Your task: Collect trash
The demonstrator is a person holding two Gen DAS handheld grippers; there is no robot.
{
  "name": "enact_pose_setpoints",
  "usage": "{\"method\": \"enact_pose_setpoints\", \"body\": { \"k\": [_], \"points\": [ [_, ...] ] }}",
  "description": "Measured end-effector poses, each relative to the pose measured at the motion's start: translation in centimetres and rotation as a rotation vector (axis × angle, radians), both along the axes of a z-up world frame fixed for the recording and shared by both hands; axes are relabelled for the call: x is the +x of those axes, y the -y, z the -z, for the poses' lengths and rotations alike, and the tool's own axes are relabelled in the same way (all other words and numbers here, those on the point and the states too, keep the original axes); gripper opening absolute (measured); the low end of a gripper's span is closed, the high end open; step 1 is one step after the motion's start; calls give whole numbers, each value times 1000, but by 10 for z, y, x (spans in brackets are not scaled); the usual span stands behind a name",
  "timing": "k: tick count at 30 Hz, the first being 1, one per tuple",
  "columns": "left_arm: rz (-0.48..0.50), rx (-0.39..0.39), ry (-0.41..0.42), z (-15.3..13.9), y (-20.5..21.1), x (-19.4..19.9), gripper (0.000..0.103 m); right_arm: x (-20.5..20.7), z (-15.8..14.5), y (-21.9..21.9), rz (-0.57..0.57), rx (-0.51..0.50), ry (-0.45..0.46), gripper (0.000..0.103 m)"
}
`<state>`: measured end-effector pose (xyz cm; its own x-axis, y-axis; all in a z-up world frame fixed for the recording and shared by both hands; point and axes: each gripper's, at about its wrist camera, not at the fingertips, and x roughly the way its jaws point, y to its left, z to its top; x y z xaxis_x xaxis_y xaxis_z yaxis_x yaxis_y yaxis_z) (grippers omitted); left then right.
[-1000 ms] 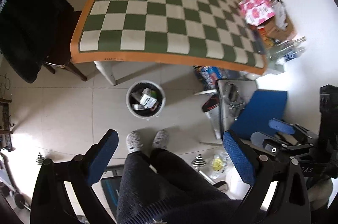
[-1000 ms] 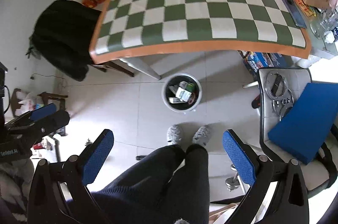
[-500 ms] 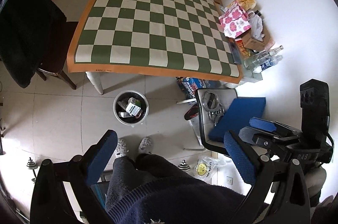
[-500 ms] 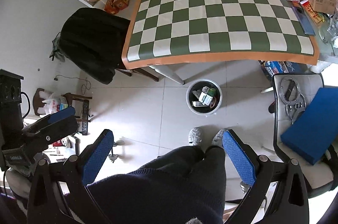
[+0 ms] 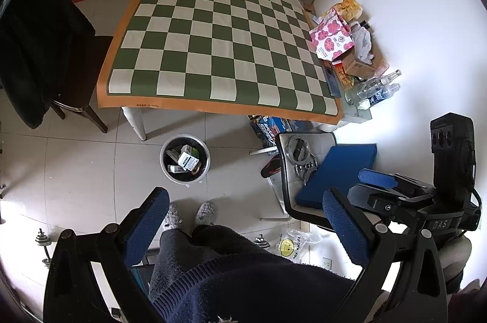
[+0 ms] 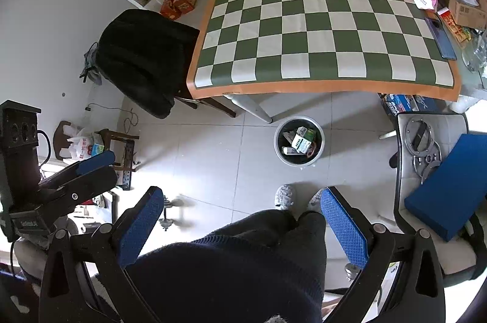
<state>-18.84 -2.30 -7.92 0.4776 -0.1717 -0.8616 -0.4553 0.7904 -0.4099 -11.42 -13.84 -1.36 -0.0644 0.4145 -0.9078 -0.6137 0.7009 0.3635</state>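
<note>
Trash bin [image 5: 185, 159], one, round with a dark liner, on the tiled floor just off the near edge of the checkered table [image 5: 213, 49]; we count several small cartons inside. Bare tile lies open to its left; a chair [image 5: 304, 170] with one blue cushion [image 5: 341, 170] stands right. Left gripper [image 5: 243, 228] and right gripper [image 6: 240, 224]: jaws spread wide, both empty, above the person's two slippers.
</note>
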Motion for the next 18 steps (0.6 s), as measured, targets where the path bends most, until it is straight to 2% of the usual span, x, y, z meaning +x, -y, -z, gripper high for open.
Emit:
{"method": "enact_pose_setpoints", "body": {
  "k": [18],
  "points": [
    [2, -13, 2, 0, -4, -9, 103, -11, 1, 1, 11, 10, -17, 103]
  ]
}}
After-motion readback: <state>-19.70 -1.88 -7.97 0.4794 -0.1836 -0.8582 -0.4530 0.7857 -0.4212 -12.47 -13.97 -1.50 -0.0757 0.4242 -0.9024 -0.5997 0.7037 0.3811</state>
